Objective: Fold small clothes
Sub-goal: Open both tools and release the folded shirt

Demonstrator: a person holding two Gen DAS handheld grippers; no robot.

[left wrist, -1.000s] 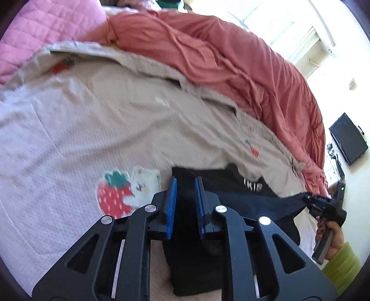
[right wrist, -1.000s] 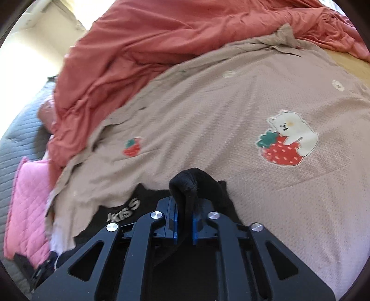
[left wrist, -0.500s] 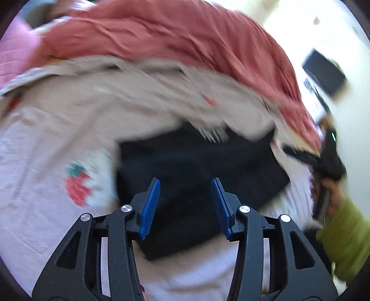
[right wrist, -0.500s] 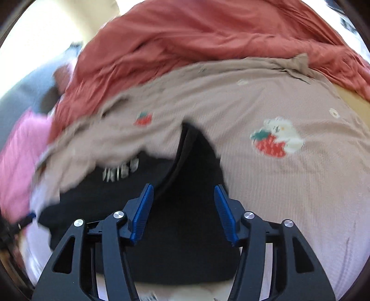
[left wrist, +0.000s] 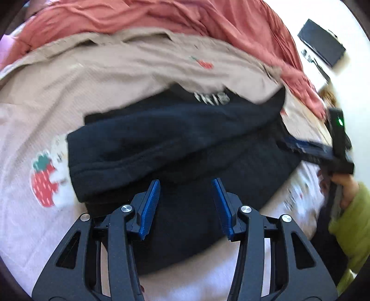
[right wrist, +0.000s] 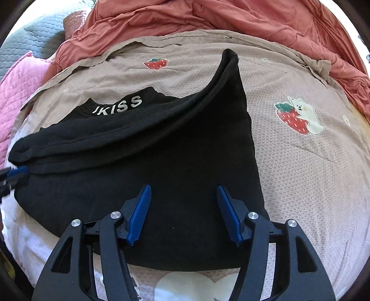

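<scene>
Both hand-held grippers (left wrist: 186,203) (right wrist: 183,208) just opening, empty, above black garment (right wrist: 143,166)

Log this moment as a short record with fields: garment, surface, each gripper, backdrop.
garment: black knit garment with white lettering, folded over, one corner sticking up
surface: beige bedspread with strawberry-and-bear prints, the garment lying on it
left gripper: jaws have just been opening, nothing between the blue pads, poised above the garment
right gripper: jaws have just been opening, nothing pinched, garment lies beyond them
backdrop: rumpled salmon-red quilt behind the bedspread
</scene>
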